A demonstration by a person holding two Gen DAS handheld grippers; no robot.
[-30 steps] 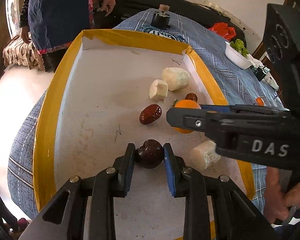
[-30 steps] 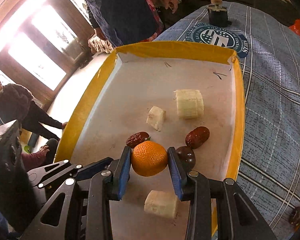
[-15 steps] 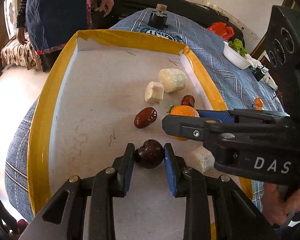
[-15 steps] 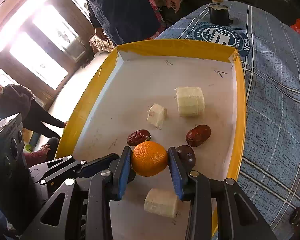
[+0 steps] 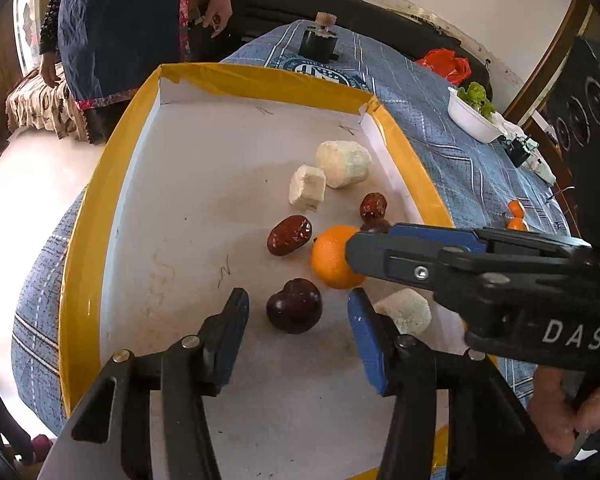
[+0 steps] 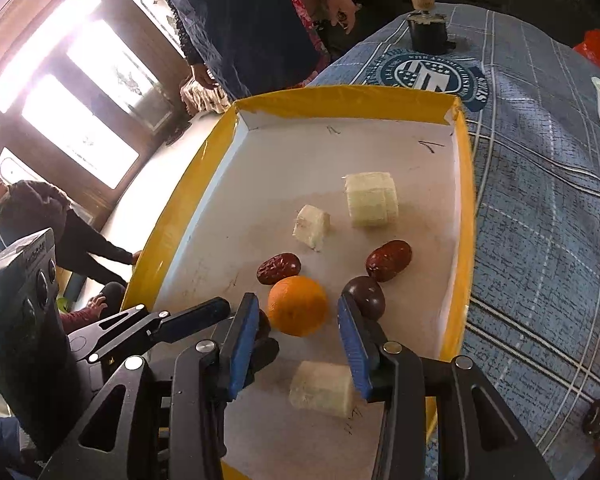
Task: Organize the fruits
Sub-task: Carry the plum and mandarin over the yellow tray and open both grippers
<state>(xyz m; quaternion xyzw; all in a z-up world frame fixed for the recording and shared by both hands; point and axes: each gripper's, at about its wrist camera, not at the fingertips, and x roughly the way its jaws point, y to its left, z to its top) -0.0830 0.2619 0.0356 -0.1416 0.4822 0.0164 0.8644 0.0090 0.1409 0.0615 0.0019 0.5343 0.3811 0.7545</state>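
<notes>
Ahead of both claws, the tray [image 5: 100, 216] on the table [image 6: 540, 216] already holds every fruit in view. Two pale chunks [image 5: 342, 164] lie farthest from the claws, red dates [image 6: 389, 260] nearer, a third chunk under the right claw [image 6: 298, 322]. Between that claw's parted, just-widened jaws sits the orange [image 6: 297, 306], released. Likewise the dark plum [image 5: 294, 306] lies free inside the left claw [image 5: 298, 314], freshly opened. Grouping by kind looks unfinished.

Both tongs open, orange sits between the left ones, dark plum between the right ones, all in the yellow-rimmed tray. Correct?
Swapped. The left wrist view shows the dark plum between the left tongs; the right wrist view shows the orange between the right tongs. Both open, in the yellow-rimmed tray.
</notes>
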